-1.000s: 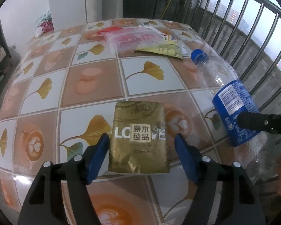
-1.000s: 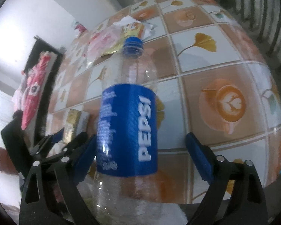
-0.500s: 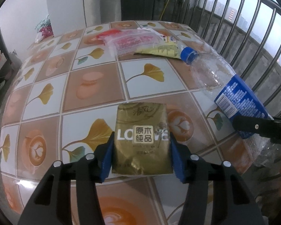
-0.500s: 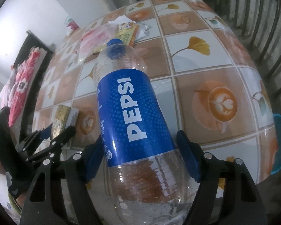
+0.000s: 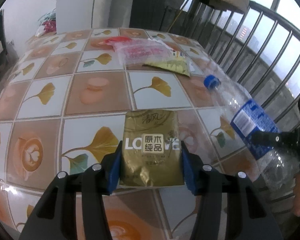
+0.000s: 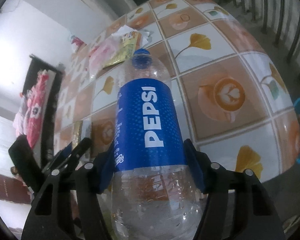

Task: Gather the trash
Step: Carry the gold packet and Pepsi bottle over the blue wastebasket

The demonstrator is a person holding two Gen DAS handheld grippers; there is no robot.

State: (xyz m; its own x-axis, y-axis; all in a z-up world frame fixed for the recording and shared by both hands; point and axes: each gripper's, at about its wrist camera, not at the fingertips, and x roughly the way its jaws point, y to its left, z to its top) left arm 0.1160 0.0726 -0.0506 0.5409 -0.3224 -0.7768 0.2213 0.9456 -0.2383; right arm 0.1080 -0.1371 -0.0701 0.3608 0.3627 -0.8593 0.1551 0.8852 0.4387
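The left gripper's (image 5: 151, 167) fingers (image 5: 115, 171) pressed both sides of the gold pack (image 5: 151, 148), which lay flat near the table's (image 5: 40, 108) near edge. The side-on clamp suited so thin and soft a pack. The right gripper's (image 6: 148, 169) fingers (image 6: 194, 168) clamped the bottle (image 6: 148, 124) at the lower edge of its label, cap pointing away over the table. That hold sat at the widest and stiffest part. Other wrappers (image 5: 148, 52) waited near the far edge, untouched.

Against the earlier frames, both sets of jaws had just been closing: a second ago each stood clear of its item, and they had since met it. The bottle (formerly lying across the right edge) had tilted up, its base off the table.
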